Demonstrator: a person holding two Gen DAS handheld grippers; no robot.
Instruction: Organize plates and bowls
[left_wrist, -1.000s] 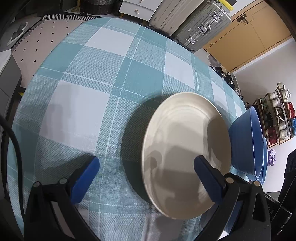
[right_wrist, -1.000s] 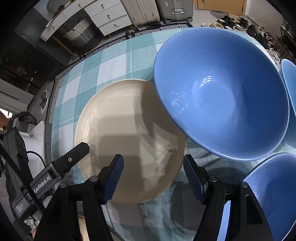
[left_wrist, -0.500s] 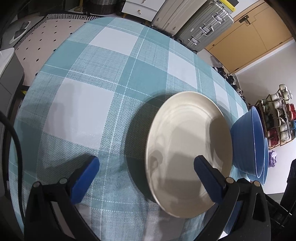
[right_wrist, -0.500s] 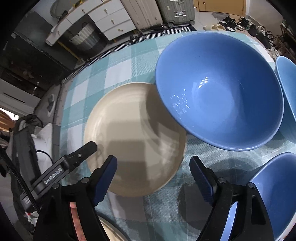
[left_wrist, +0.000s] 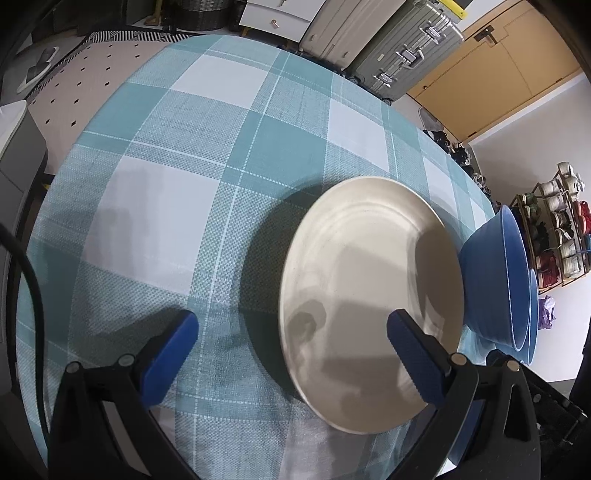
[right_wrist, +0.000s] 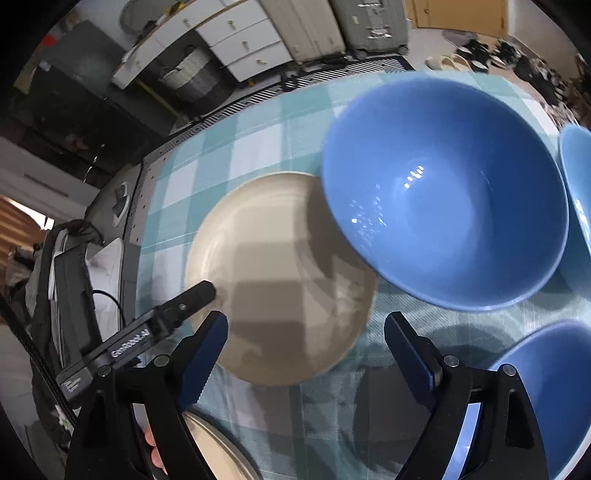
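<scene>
— On the checked surface (left_wrist: 192, 192), what is placed where?

— A cream plate (left_wrist: 369, 291) is seen lying flat, with a large blue bowl (right_wrist: 443, 192) just beside it; from the right wrist view the bowl's rim is seen to overlap the plate's far edge, though whether they touch cannot be told. Two more blue bowls (right_wrist: 546, 387) are seen at the right margin, and the rim of a second cream plate (right_wrist: 218, 446) is glimpsed low in that view.

— And how are the tools set?

— The left tool (left_wrist: 291, 354) is held wide, with nothing between its pads; one pad is seen over the plate's near side, the other over bare cloth. The right tool (right_wrist: 306, 350) is likewise spread wide and empty, poised above the plate's near rim and the cloth.

— How might the step be done well?

— It is judged that the plate is about to be gripped for stacking. The rim should be approached low and edge-on, so that one pad is slid under the lip and the other is laid on top. A glazed plate is likely to slip, so the closing should be firm before any lift is made.

— What should be guarded against?

— The neighbouring bowl could be knocked if the plate is swung sideways; a straight lift is advised.
</scene>
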